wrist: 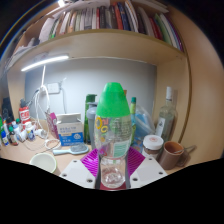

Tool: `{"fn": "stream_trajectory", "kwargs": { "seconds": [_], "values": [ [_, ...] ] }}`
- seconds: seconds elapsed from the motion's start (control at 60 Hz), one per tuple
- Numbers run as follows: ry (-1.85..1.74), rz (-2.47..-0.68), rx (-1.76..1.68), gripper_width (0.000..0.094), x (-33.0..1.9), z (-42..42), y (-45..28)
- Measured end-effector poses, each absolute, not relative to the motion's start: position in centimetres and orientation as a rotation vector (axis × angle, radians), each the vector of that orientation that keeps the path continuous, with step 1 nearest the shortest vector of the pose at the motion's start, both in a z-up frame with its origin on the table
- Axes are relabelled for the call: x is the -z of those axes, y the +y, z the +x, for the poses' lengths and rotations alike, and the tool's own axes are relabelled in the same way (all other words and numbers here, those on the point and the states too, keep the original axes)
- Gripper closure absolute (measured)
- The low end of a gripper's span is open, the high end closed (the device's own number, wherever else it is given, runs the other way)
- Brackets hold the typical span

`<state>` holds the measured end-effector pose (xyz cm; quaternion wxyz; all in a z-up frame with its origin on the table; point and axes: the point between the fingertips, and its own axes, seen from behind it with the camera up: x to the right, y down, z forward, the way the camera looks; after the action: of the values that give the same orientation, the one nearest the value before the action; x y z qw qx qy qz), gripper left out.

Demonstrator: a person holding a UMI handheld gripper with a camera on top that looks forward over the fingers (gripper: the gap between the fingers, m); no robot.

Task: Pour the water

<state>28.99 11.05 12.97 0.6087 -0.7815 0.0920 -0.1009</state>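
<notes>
Claw (112, 170) gripping clear plastic bottle with green cap (113, 125), magenta pads (92, 160) pressed on both sides of it, fingers closed about halfway. Bottle upright, held between fingers, over cluttered white desk (30, 150). I see brown ceramic mug (175, 154) beyond right finger, small white bowl (44, 160) beyond left finger. Pour target uncertain; mug my guess. My plan: carry bottle slowly, keep it vertical, check cap is off before tilting, tip gradually over rim. Squeeze risk: thin plastic may buckle.

Cluttered desk (30, 150): bottles (165, 115), box (70, 127), cup (172, 154)
</notes>
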Motion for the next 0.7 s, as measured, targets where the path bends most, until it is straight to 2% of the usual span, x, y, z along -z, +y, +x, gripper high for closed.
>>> {"fn": "stream_trajectory", "kwargs": {
  "seconds": [0.083, 0.183, 0.317, 0.45, 0.533, 0.583, 0.667, 0.7],
  "values": [
    [0.228, -1.808, 0.22, 0.0581, -10.7, 29.3, 11.2],
    [0.221, -1.828, 0.229, 0.0505, -7.9, 29.4, 11.1],
    [0.281, -1.712, 0.167, 0.0505, -8.3, 29.9, 10.9],
    [0.265, -1.732, 0.172, 0.0506, -8.2, 29.7, 11.0],
    [0.272, -1.754, 0.181, 0.046, -8.2, 29.7, 11.0],
    [0.279, -1.801, 0.187, 0.0397, -7.6, 29.9, 10.8],
    [0.315, -1.964, 0.173, 0.0134, -5.3, 29.6, 9.0],
    [0.312, -1.96, 0.157, 0.0087, -5.7, 29.0, 8.4]
  ]
}}
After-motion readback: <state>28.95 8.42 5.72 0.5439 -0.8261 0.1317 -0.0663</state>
